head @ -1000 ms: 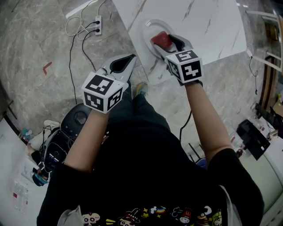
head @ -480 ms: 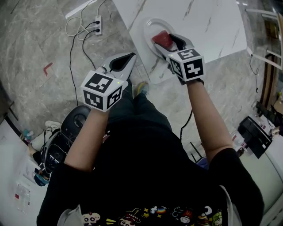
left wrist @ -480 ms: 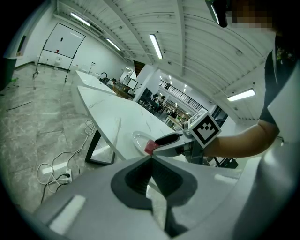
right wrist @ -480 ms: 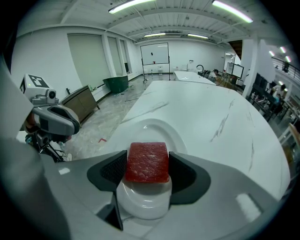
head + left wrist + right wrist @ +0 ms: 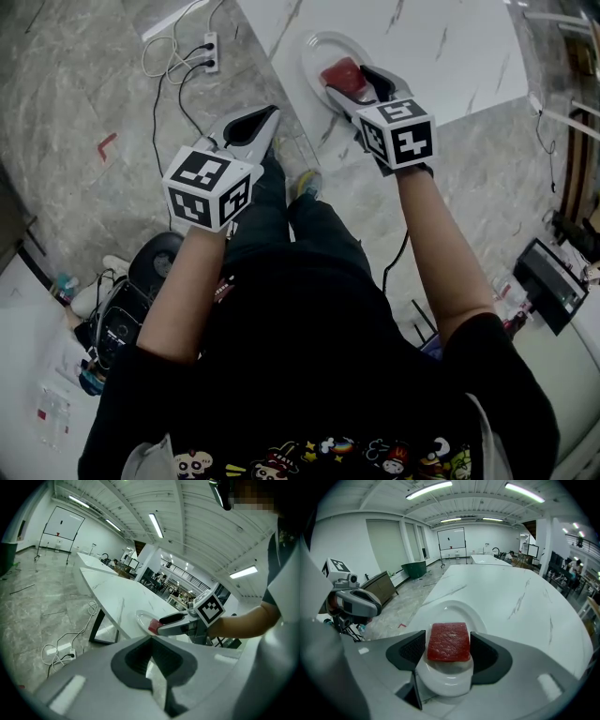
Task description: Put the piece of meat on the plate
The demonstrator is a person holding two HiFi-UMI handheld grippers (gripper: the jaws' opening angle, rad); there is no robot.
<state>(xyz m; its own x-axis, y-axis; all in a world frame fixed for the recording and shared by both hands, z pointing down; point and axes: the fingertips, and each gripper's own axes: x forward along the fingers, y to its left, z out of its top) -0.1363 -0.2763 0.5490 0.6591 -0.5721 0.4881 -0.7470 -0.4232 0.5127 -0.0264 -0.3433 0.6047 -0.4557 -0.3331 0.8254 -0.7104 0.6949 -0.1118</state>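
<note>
Meat may drag off the plate if the right tongs, just opened around it, brush it withdrawing; left tongs closed, empty.

**Clutter around the white marble table**

Table stands on grey marble floor. Just left of the table's near corner, a white power strip lies on the floor with cables plugged in. Further left of the table, a red mark on the floor. Well off the table's near side, a black round appliance. Right of the table, a black box. Beyond the table's far end, a whiteboard; left of that end, a green bin.
</note>
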